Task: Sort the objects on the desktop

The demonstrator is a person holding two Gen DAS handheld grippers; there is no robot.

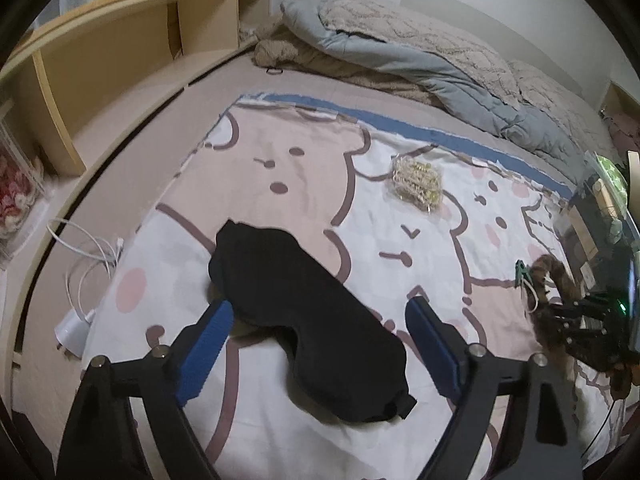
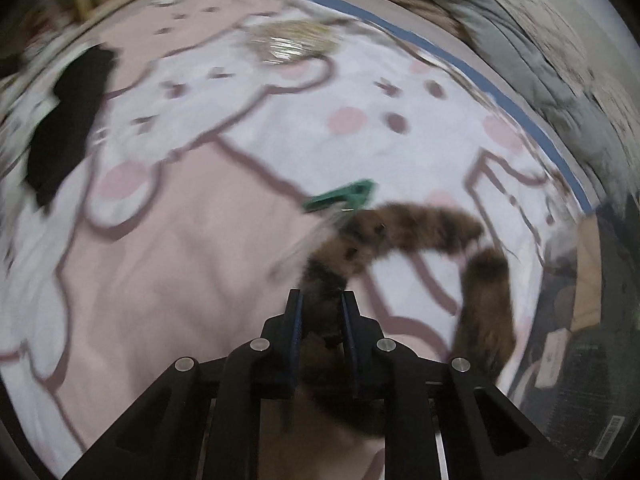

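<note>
A black sleep mask (image 1: 304,316) lies on the cartoon-print sheet (image 1: 300,168). My left gripper (image 1: 320,312) is open, its blue pads on either side of the mask. My right gripper (image 2: 322,300) is shut on a brown furry scrunchie (image 2: 400,232), which hangs above the sheet; the view is blurred. A green clothes peg (image 2: 344,198) lies just beyond the scrunchie. A clear packet of gold beads (image 1: 416,180) lies further back; it also shows in the right wrist view (image 2: 292,40). The mask shows at far left in the right wrist view (image 2: 64,128). The right gripper shows in the left wrist view (image 1: 580,312).
A wooden shelf headboard (image 1: 120,60) runs along the left. A folded grey quilt (image 1: 440,60) lies at the back. A white charger and cable (image 1: 84,280) lie at the left. A clear box with items (image 1: 596,216) stands at the right edge.
</note>
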